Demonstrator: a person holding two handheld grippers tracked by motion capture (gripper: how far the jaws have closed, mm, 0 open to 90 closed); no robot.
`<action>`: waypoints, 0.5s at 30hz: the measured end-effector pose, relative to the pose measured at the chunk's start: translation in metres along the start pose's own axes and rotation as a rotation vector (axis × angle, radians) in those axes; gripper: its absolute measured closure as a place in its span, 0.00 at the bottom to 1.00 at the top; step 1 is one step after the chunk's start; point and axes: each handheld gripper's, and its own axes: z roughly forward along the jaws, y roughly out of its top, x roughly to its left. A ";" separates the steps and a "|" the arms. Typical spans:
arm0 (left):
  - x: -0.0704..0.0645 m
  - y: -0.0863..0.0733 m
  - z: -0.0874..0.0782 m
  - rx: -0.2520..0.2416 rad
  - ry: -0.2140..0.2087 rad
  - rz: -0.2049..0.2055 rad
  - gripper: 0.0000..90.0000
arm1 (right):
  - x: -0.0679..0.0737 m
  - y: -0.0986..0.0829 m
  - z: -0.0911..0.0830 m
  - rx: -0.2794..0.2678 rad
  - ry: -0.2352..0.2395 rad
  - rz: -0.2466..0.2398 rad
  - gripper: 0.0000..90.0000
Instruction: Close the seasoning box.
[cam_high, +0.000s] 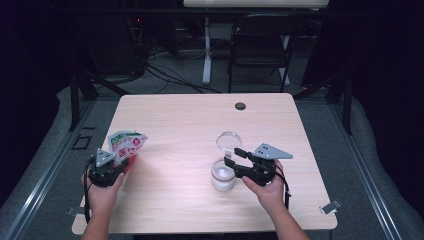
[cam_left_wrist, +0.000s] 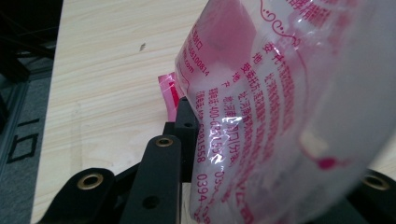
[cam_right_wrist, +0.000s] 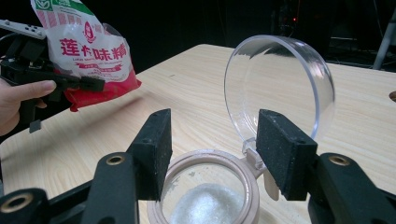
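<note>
While my left gripper (cam_high: 116, 161) clamps the bag (cam_high: 127, 143) at the table's left edge, my right gripper (cam_right_wrist: 212, 147) stands open over the jar (cam_high: 223, 175); a clumsy close could tip it, spilling the powder.

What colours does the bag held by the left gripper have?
The bag is white with red lettering, a red bottom and some green at the top, best seen in the right gripper view.

Left gripper (cam_high: 116, 162) low at eight o'clock, jaws clamped, pointing toward one o'clock, left hand (cam_high: 102, 187) wrapped beneath. Right gripper (cam_high: 231, 156) at five o'clock, jaws parted, aimed toward nine o'clock, right hand (cam_high: 267, 186) gripping behind. Forearms entering from six o'clock.
</note>
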 end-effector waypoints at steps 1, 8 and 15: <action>0.002 -0.001 0.000 -0.001 0.007 -0.012 0.84 | 0.000 0.000 0.000 0.000 -0.002 0.001 0.50; 0.014 -0.007 0.003 0.030 0.021 -0.065 0.83 | -0.001 0.000 0.000 0.003 -0.007 0.002 0.50; 0.018 -0.011 0.007 0.049 0.013 -0.124 0.81 | 0.000 0.000 0.001 0.002 -0.007 0.000 0.50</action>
